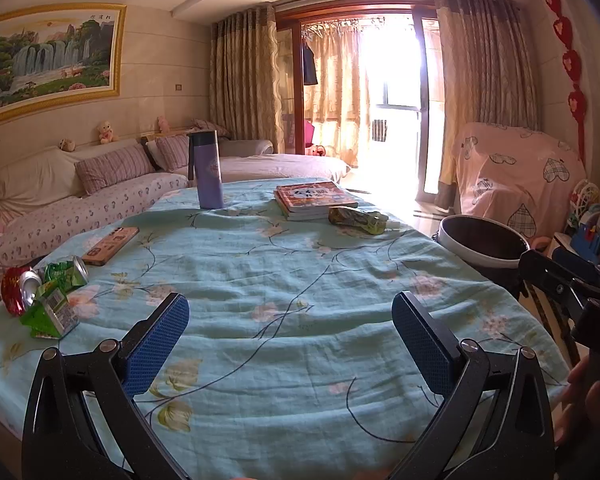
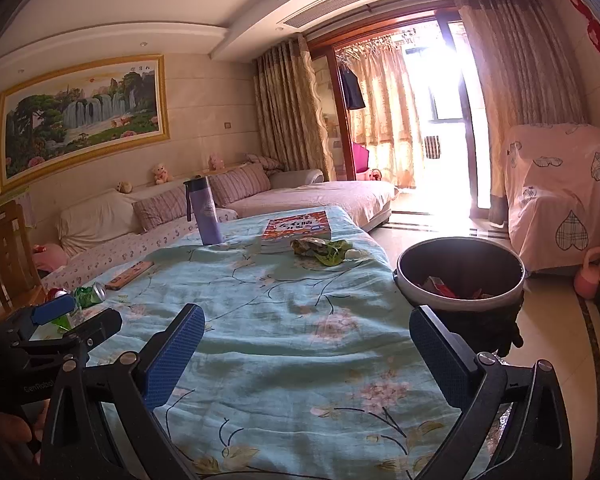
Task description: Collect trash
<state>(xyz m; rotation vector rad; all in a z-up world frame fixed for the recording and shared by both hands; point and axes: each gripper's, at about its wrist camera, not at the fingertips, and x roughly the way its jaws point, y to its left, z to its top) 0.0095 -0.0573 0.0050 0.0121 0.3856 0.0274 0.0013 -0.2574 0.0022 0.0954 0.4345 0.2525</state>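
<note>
The trash bin (image 2: 460,276) stood on the floor beside the table's right edge, at 2 o'clock from the right gripper (image 2: 306,350), and held red and white scraps at its bottom. The left gripper (image 1: 290,338) and the right gripper were both released, jaws spread wide and empty above the floral tablecloth (image 1: 284,280). Remaining trash lay on the cloth: a crushed red can (image 1: 18,288), a crushed green can (image 1: 66,272) and a green carton (image 1: 52,314) at 10 o'clock from the left gripper, and a crumpled wrapper (image 1: 356,218) at 1 o'clock. A purple bottle (image 1: 207,172), stacked books (image 1: 314,200) and a phone (image 1: 110,245) occupied the far half.
</note>
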